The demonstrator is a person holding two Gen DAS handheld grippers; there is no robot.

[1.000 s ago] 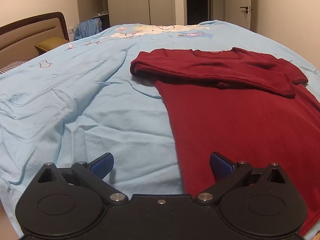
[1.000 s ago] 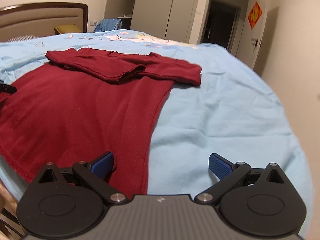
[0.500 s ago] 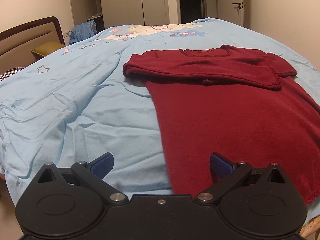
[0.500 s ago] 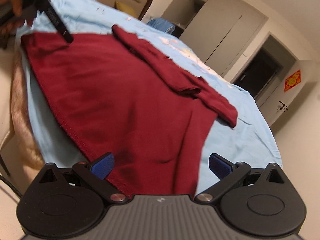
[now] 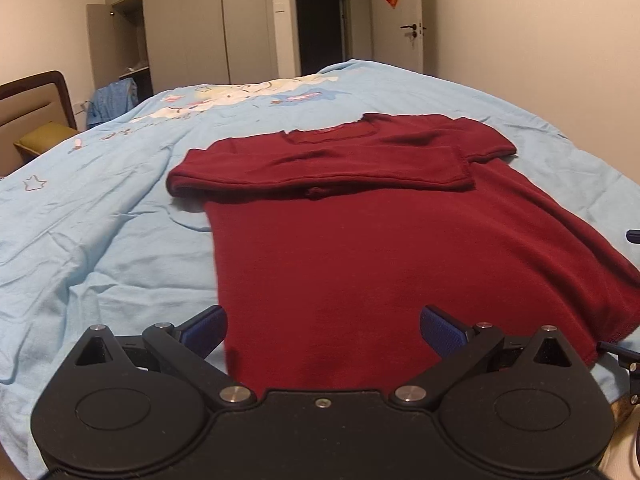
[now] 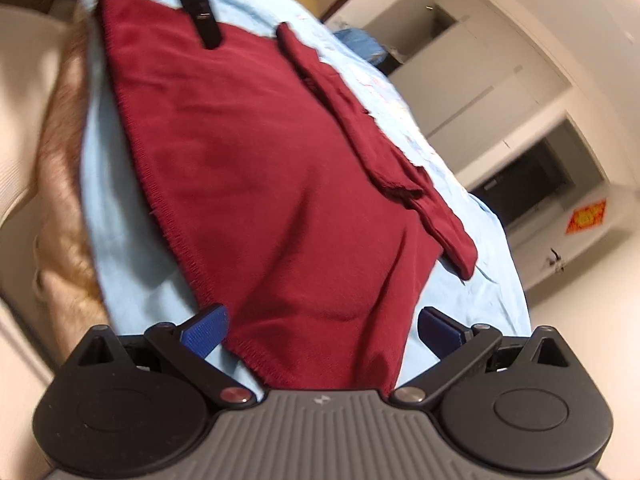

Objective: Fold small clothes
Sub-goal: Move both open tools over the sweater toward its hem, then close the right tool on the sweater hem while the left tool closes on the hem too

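Red sweater (image 5: 384, 240) flat on blue bedsheet (image 5: 100, 220), sleeves folded across chest.

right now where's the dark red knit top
The dark red knit top lies flat on the light blue bedsheet, right of centre in the left wrist view, sleeves folded across its chest, hem at the near bed edge.

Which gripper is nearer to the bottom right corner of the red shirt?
Right. The right gripper is open with that hem corner of the red shirt between its fingers. The left gripper, also open, is at the hem's opposite end.
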